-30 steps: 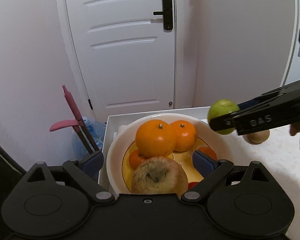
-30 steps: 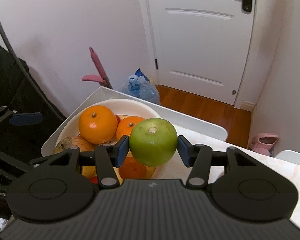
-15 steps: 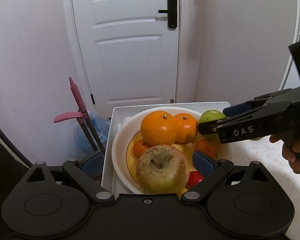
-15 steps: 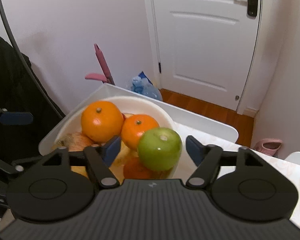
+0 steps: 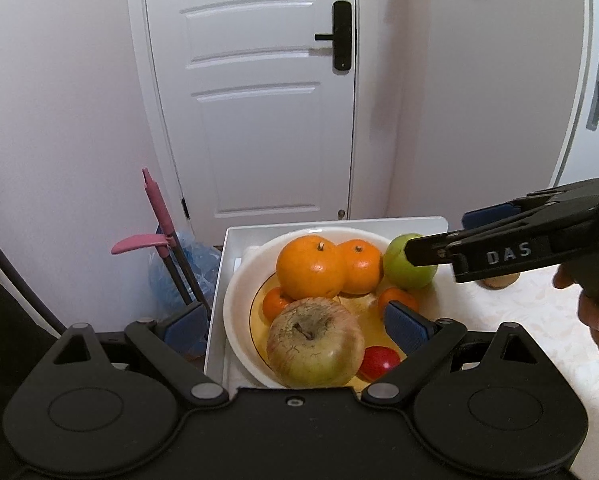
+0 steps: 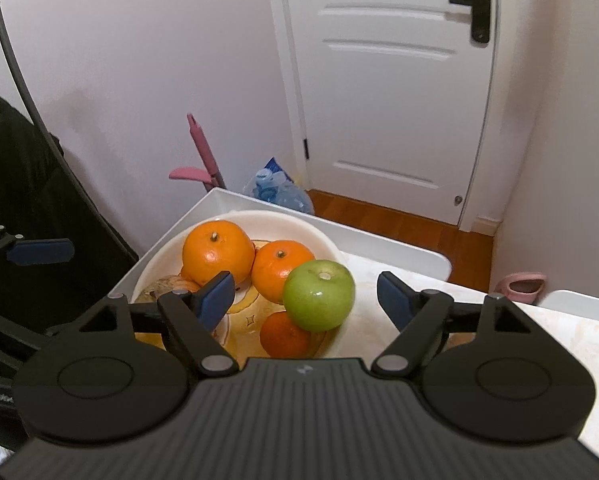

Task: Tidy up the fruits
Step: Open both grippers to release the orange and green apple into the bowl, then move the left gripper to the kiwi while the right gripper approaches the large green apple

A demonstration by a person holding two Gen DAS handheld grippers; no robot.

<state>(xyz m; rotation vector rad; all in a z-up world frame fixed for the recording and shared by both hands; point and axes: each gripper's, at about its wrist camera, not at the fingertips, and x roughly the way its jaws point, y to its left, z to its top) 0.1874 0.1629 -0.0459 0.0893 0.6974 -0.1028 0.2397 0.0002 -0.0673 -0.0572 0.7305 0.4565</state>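
A: Right gripper (image 6: 305,294)?

B: Its jaws are opening, blue pads clear of the green apple (image 6: 318,295), which sits between them on the right side of the white bowl (image 6: 331,246), resting on a small orange (image 6: 284,335)

A: And the left gripper (image 5: 295,326)?

B: Spread wide with nothing gripped, hanging over the near side of the bowl above a blotchy apple (image 5: 314,343)

A: The surface?

B: The bowl sits in a white tray (image 5: 427,222) at the far left corner of a pale patterned table (image 5: 511,304). Two bigger oranges (image 5: 310,268) touch each other at the bowl's far side

A: The room?

B: White panelled door (image 5: 255,92) with a black handle, pinkish walls, wood floor, a pink-handled broom (image 5: 159,216) and a bag of bottles (image 6: 277,192) beyond the table

A: Hands?

B: Fingers (image 5: 597,308) wrap the right gripper's handle at the right edge; both tools tilt downward
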